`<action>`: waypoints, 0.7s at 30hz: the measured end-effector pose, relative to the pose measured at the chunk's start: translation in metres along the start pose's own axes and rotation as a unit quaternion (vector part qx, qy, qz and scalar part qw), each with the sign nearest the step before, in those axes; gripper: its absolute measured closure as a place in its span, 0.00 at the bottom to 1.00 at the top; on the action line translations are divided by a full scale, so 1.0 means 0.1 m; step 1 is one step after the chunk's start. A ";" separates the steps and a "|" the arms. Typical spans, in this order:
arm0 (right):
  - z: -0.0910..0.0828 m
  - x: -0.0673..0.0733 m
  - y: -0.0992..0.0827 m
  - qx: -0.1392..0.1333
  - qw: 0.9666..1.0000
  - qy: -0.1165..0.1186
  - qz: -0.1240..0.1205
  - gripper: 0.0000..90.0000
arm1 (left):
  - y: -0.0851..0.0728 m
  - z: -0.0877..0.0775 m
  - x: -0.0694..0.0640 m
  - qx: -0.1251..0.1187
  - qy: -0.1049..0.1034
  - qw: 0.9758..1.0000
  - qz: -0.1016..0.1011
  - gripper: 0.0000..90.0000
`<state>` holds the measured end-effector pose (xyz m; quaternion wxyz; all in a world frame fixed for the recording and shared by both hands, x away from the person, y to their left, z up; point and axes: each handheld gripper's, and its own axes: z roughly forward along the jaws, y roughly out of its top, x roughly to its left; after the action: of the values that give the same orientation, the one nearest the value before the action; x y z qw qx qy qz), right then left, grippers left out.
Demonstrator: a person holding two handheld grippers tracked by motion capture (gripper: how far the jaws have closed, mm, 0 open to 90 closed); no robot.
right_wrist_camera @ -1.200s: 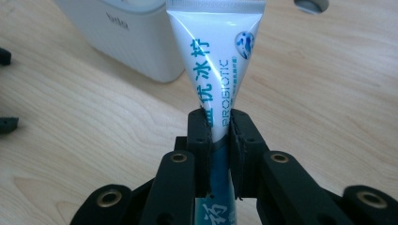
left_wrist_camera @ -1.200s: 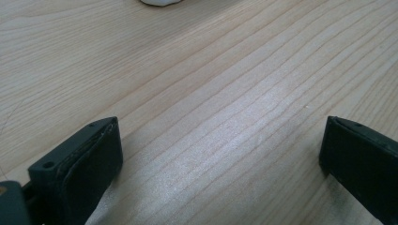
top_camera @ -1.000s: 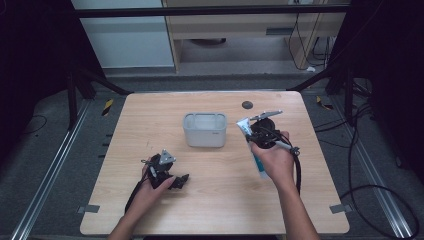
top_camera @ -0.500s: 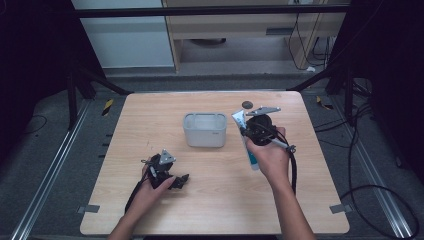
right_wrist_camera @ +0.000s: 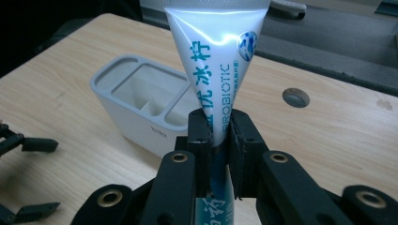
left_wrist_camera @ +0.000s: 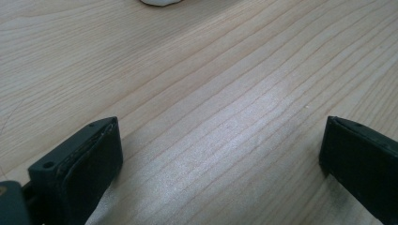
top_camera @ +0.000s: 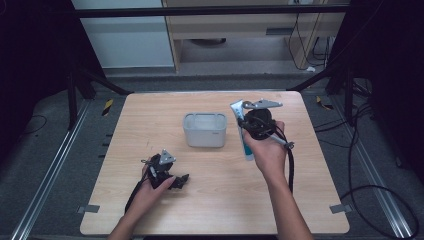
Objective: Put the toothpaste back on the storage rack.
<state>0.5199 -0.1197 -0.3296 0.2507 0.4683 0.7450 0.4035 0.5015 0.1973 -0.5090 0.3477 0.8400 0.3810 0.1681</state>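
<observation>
My right gripper [right_wrist_camera: 218, 126] is shut on a white toothpaste tube [right_wrist_camera: 220, 51] with blue lettering, pinching it near its middle. The flat end of the tube points up and away from the jaws. In the high view the right gripper [top_camera: 246, 127] holds the tube [top_camera: 247, 147] in the air just right of a white toothbrush holder [top_camera: 204, 136]. That holder [right_wrist_camera: 131, 124] has open compartments with nothing in them. My left gripper [top_camera: 179, 181] rests low over the wood near the table's front left, and its jaws [left_wrist_camera: 220, 159] stand wide apart over bare wood.
A small round hole [right_wrist_camera: 295, 97] marks the wooden tabletop [top_camera: 150, 125] beyond the tube. The left gripper [right_wrist_camera: 30, 178] lies at the lower left of the right gripper view. Dark floor, metal frame legs and cables [top_camera: 380, 190] surround the table.
The right hand has lifted the tube off the table and carried it a little toward the far edge, closer to the holder. The left hand has stayed put.
</observation>
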 end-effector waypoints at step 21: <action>-0.04 0.15 0.33 -0.072 0.997 -0.018 0.004 0.89 | 0.00 0.00 0.00 0.001 0.000 1.000 0.000 0.00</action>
<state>0.5261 -0.0996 -0.2996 0.2953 0.4593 0.7077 0.4482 0.5015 0.1974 -0.5089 0.3470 0.8404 0.3809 0.1680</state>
